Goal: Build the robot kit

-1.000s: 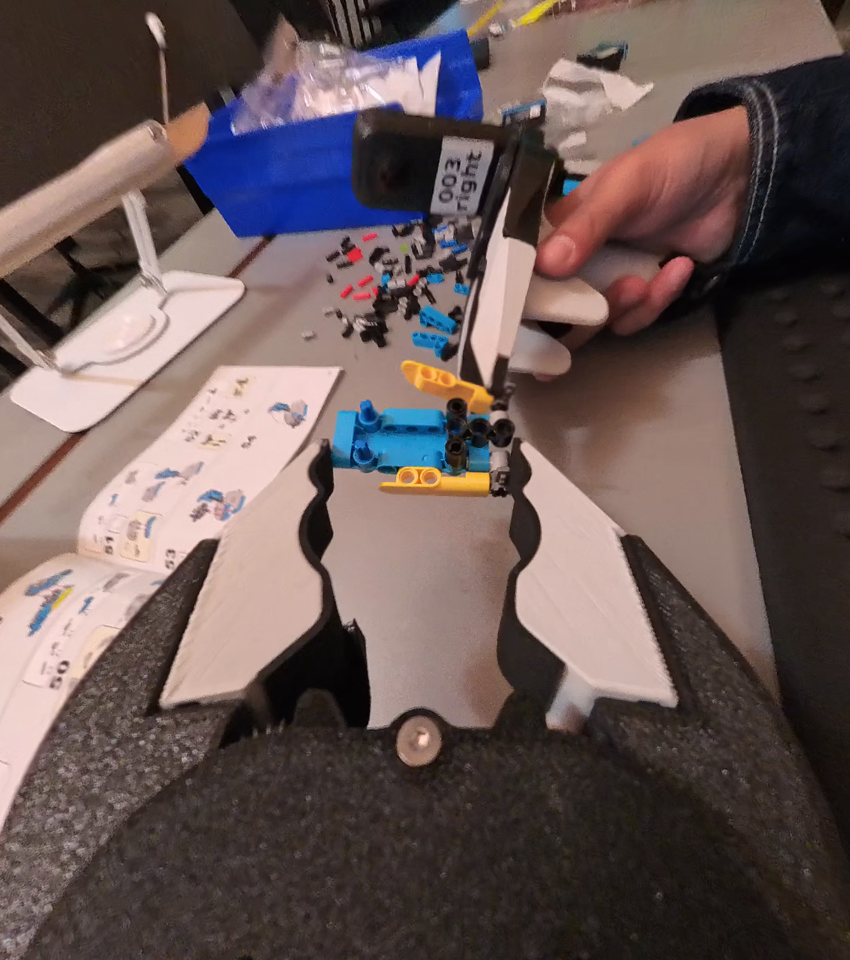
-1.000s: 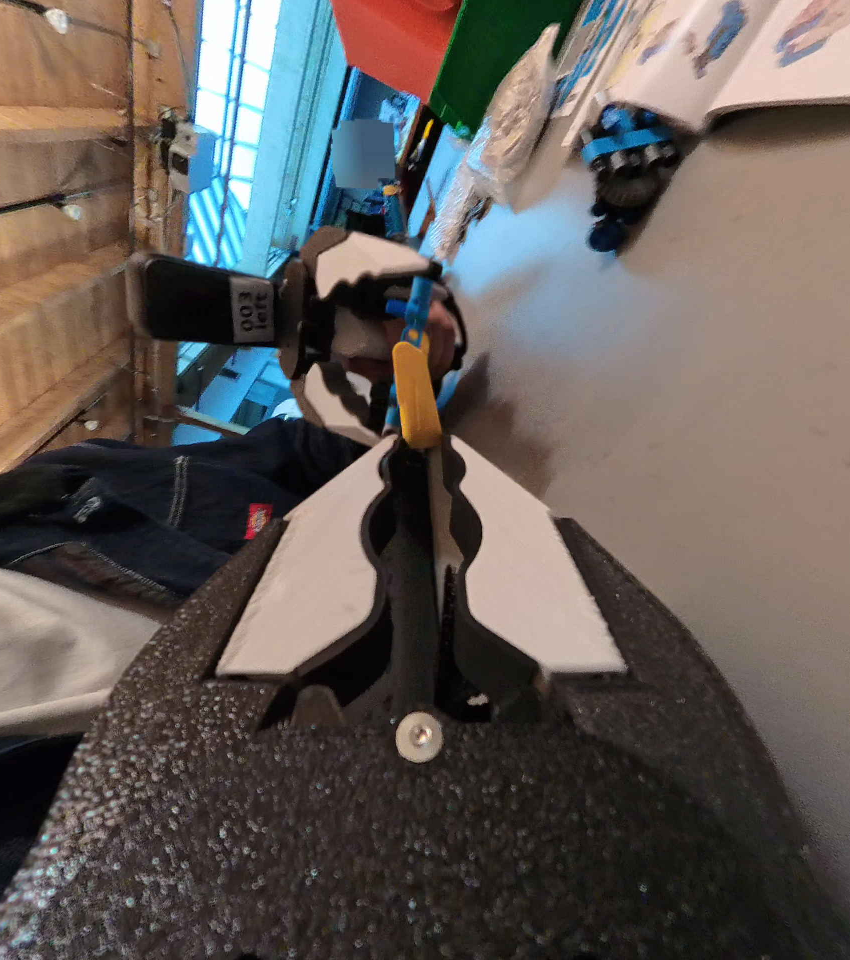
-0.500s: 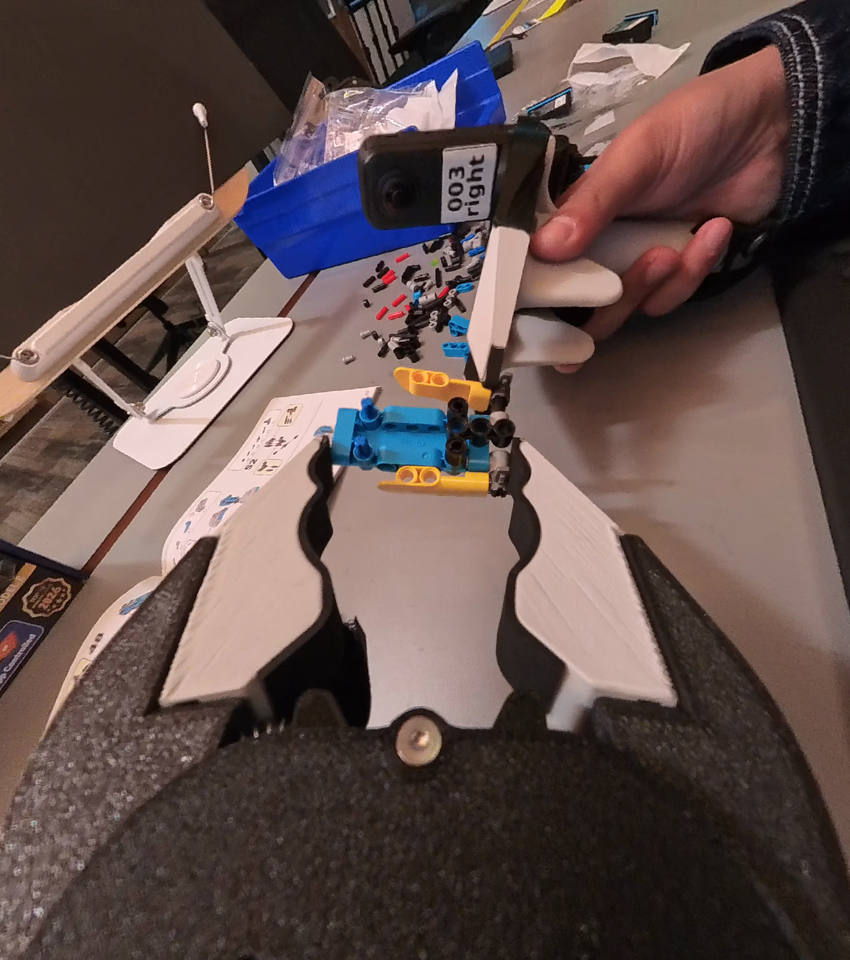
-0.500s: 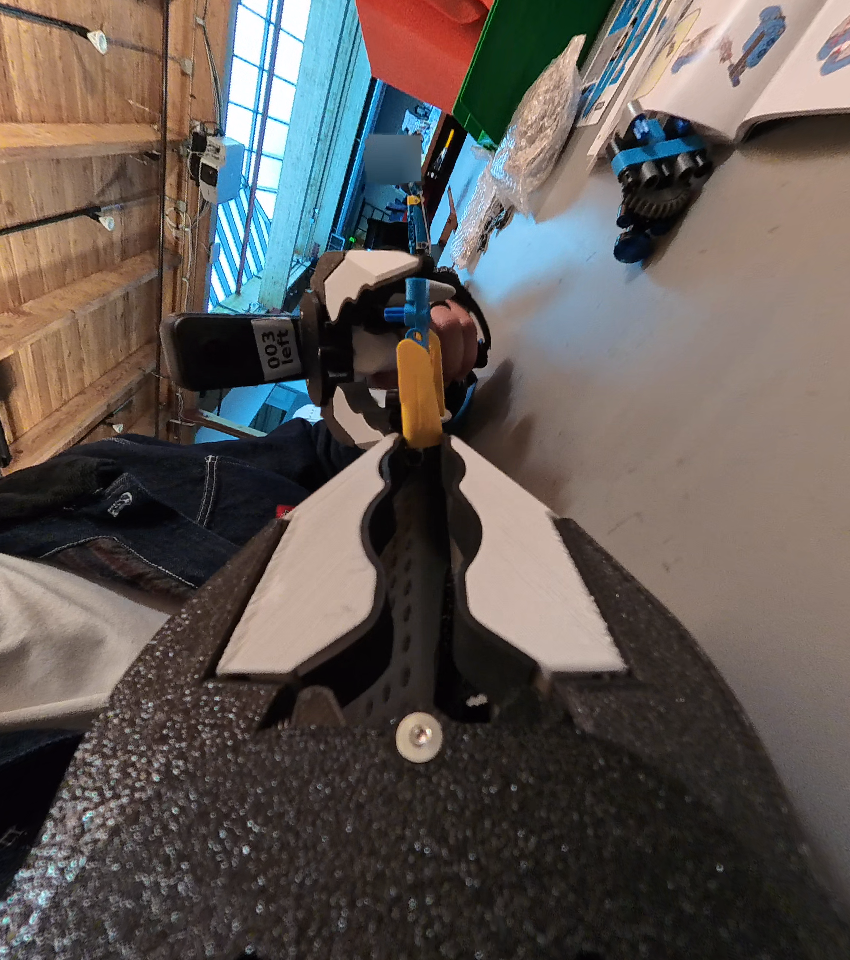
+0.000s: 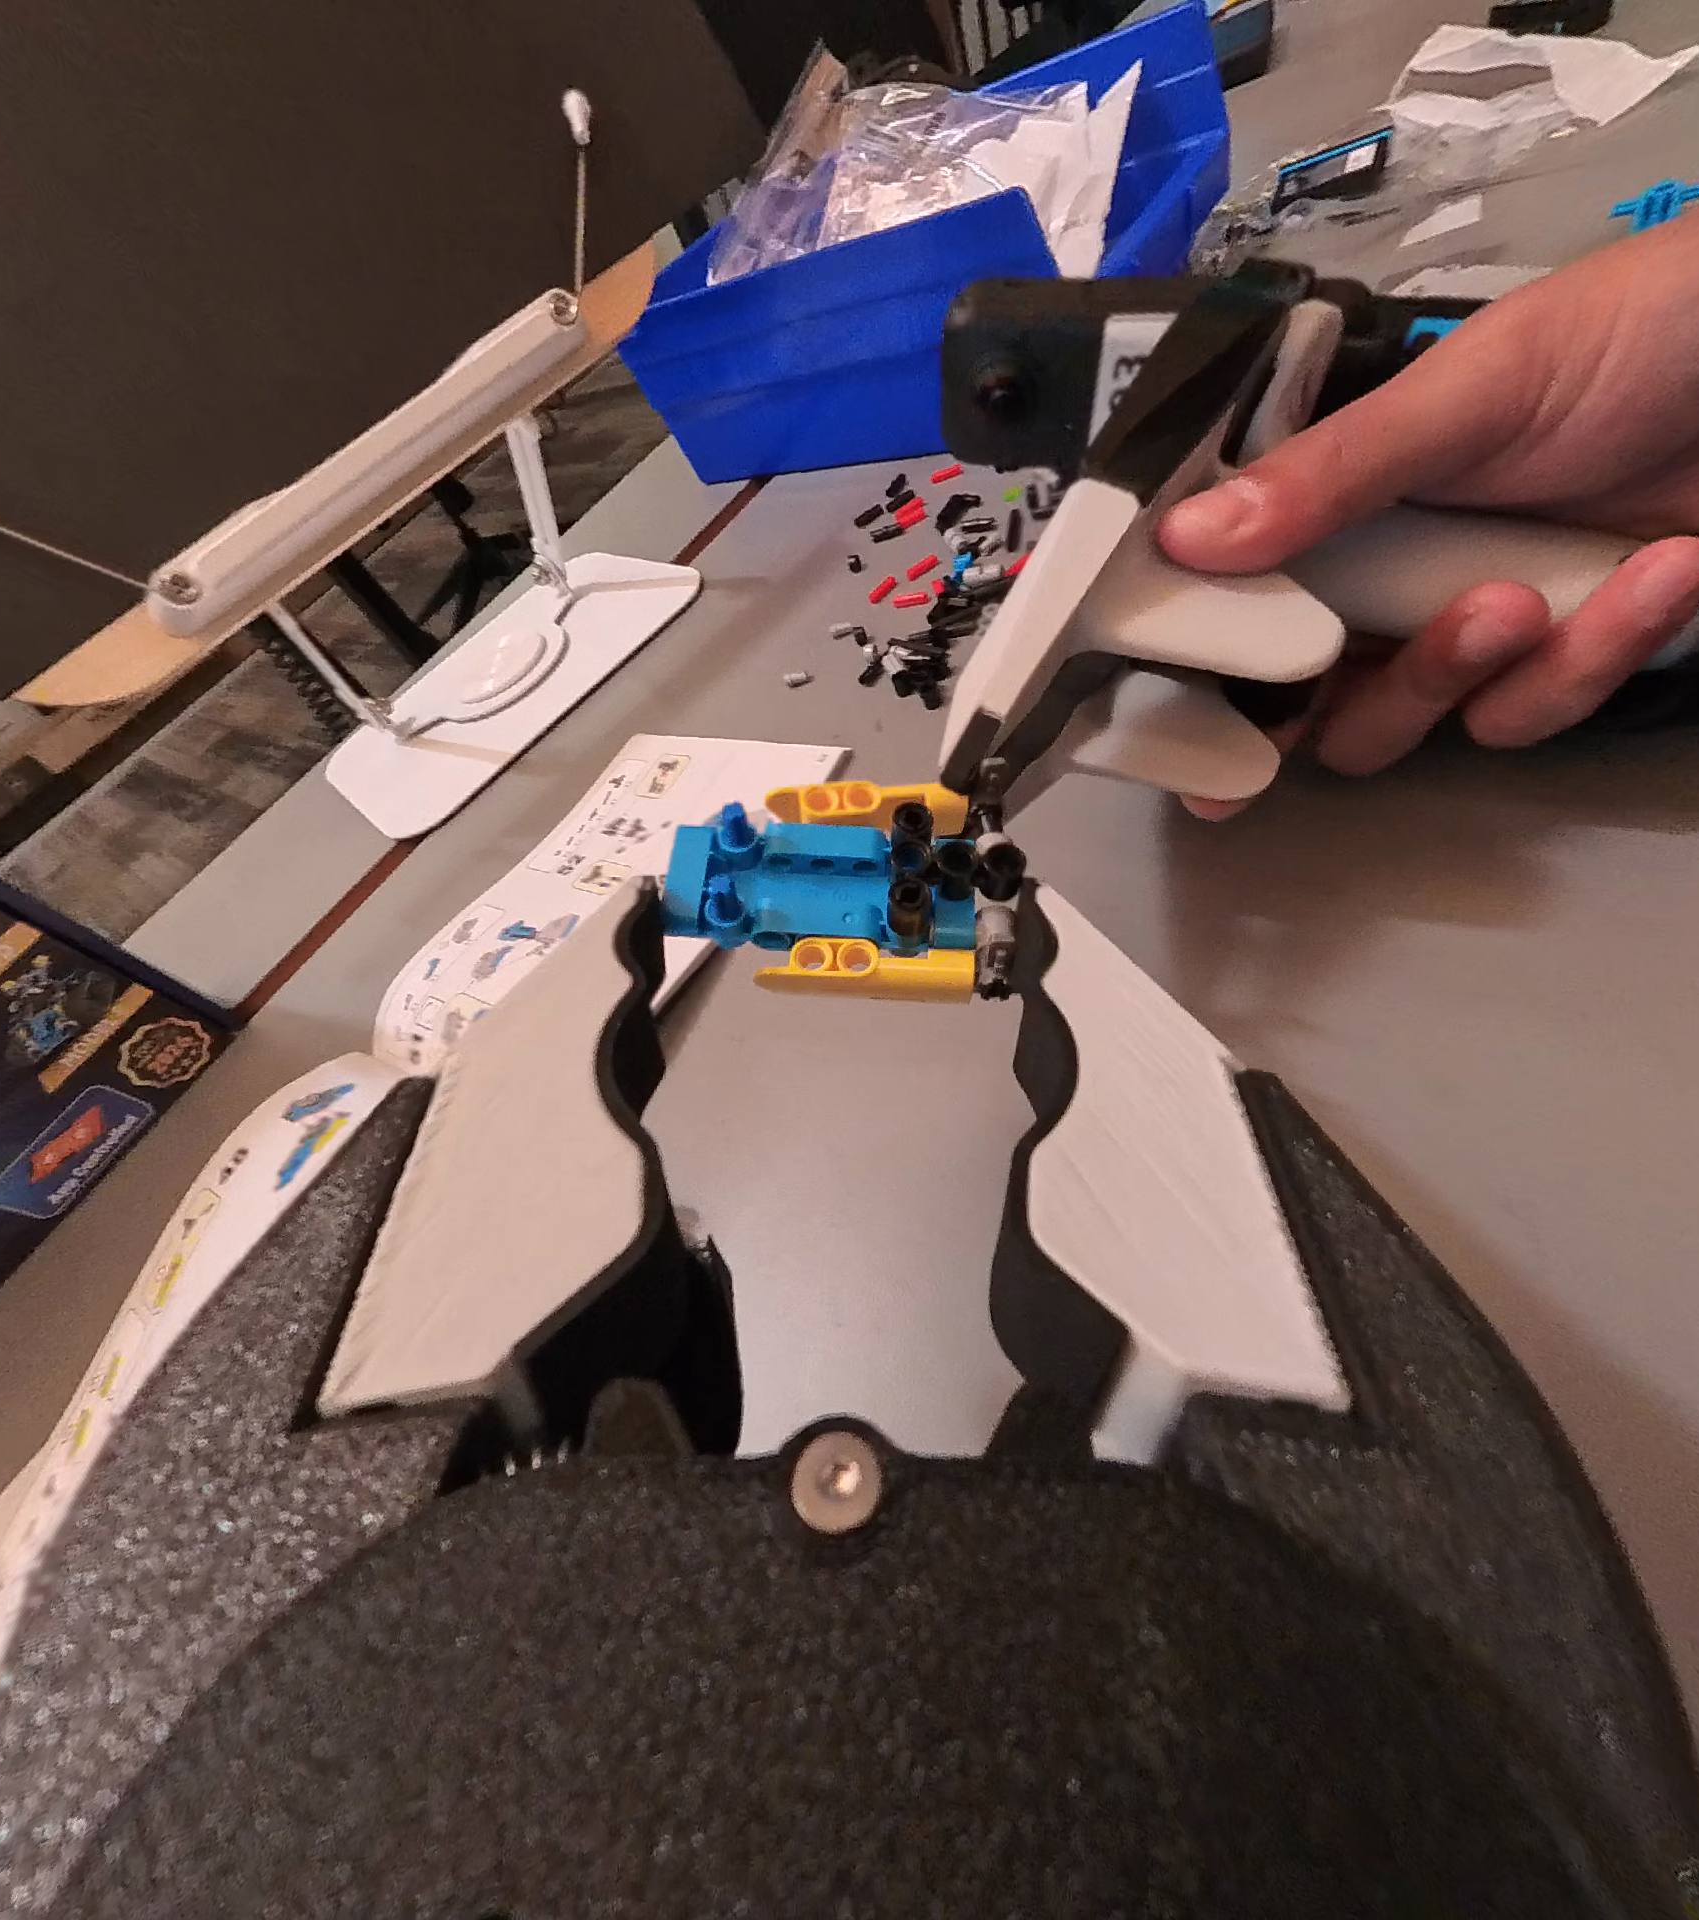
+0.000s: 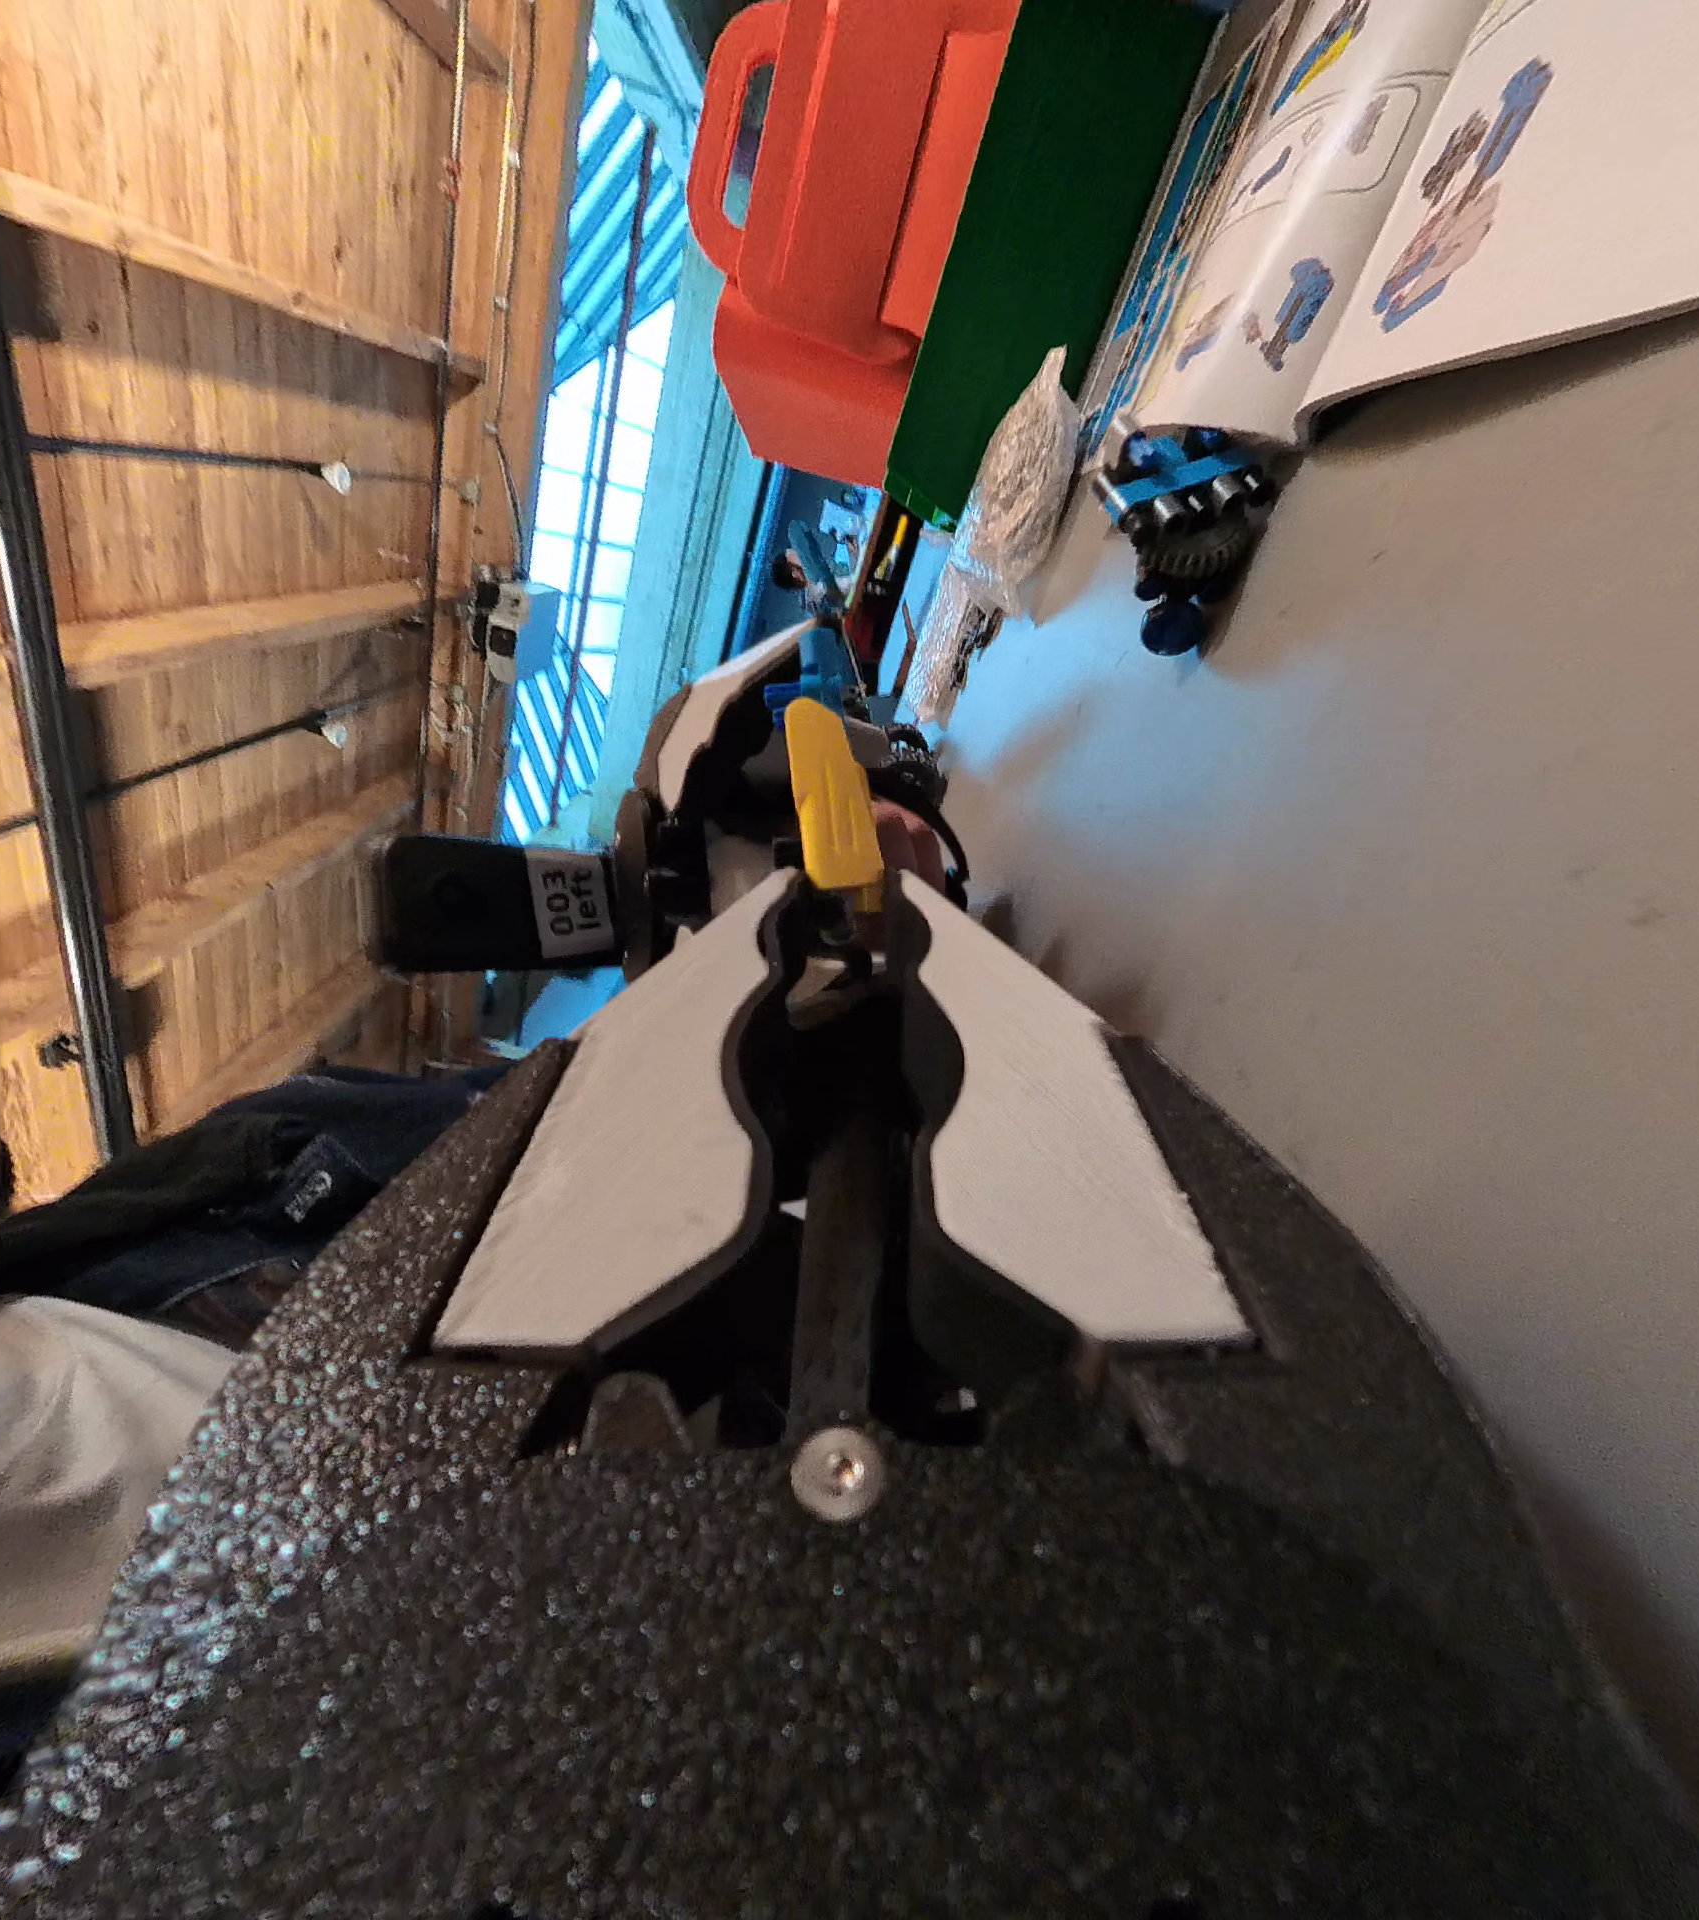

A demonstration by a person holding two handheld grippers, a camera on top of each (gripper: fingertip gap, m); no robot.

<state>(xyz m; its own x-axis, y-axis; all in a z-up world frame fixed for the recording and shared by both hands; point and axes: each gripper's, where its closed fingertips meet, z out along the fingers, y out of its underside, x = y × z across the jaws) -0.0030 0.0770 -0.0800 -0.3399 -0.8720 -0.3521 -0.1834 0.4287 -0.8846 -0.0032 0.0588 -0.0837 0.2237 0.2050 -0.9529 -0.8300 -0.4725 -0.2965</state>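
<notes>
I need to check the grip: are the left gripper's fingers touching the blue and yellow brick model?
Touching. In the left wrist view both fingertips press the ends of the brick model, with no gap.

My left gripper point(image 5: 829, 914) spans the blue-and-yellow brick assembly point(image 5: 829, 894), but its fingertips cover both ends, so contact is hidden. In the right wrist view my right gripper point(image 6: 829, 894) shows only the yellow edge of that assembly; what sits in its narrow gap is dark and unreadable (a small pin, perhaps). The loose small parts point(image 5: 938, 582) are too tiny to sort. The instruction booklet point(image 5: 471, 997) runs under my foam and off the edge. My hand point(image 5: 1510, 488) is cut off at the right.
</notes>
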